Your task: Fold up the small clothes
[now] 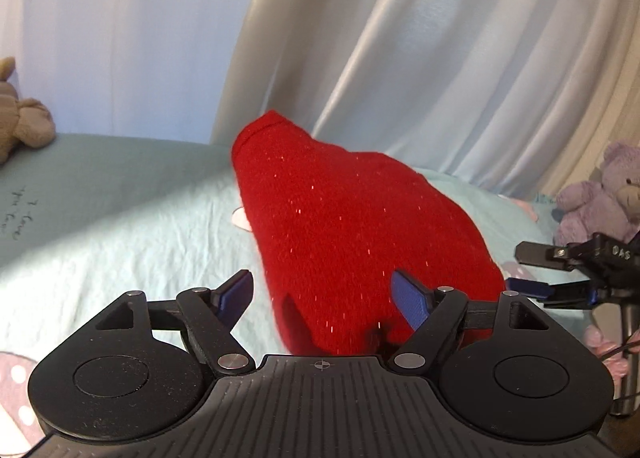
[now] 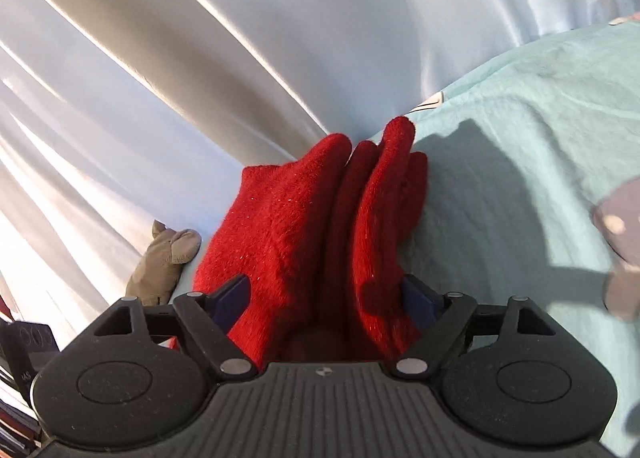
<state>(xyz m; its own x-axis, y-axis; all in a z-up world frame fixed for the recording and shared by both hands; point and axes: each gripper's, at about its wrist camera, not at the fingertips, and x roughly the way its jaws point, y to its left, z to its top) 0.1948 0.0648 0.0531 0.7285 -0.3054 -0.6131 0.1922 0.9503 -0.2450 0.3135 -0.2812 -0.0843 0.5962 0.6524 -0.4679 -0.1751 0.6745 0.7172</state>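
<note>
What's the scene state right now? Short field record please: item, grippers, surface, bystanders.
item: red knit glove, glittery, fingers pointing away in the right wrist view
left gripper: open, glove between its fingers, no clamp visible
right gripper: fingers against both sides of the glove; hold not certain
surface: light teal bedsheet
backdrop: pale curtain
bystanders: purple teddy bear, beige plush toy

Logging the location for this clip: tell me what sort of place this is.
Most likely a child's bedroom. The work surface is a bed with a mint green sheet, a purple teddy bear and a beige plush toy sit on it, and pale curtains hang behind.
</note>
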